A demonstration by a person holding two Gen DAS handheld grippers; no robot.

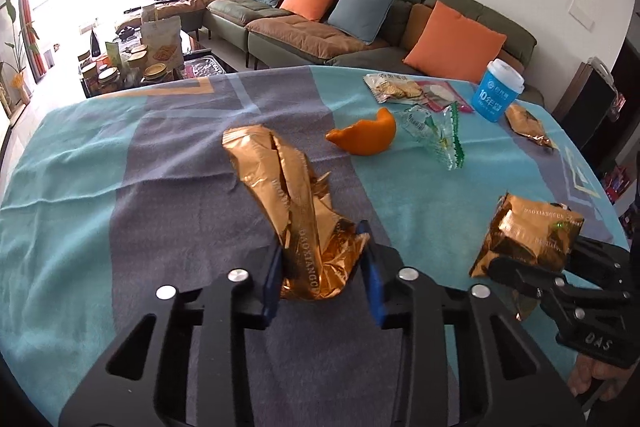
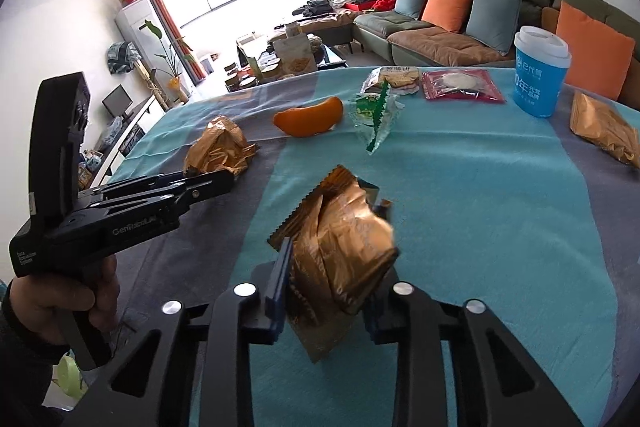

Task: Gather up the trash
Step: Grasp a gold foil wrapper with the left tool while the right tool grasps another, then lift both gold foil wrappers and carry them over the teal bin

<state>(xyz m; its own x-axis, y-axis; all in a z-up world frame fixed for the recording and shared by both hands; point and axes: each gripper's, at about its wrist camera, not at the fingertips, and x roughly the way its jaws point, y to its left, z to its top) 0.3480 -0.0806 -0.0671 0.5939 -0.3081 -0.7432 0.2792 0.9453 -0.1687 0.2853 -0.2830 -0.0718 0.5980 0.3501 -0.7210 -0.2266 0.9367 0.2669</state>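
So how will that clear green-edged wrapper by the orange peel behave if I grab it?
The clear wrapper looks thin and crumpled, so probably floppy and very light. Its glossy film may slip between the pads. It stands partly upright beside the orange peel, so a nudge would likely topple or slide it.

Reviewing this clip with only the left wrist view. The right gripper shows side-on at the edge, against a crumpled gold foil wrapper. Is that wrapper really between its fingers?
Observer: Yes. From the right wrist view, the crumpled gold foil wrapper fills the gap of the right gripper, with one blue pad flat against it.
Operator: What is in the pink plastic packet by the blue, white-lidded cup?
Observer: It lies flat and shows a pale round piece inside; what that is, I cannot tell.
Operator: Who holds the left gripper?
Observer: A bare hand in a dark sleeve grips its handle; it is closed on a second gold foil wrapper.
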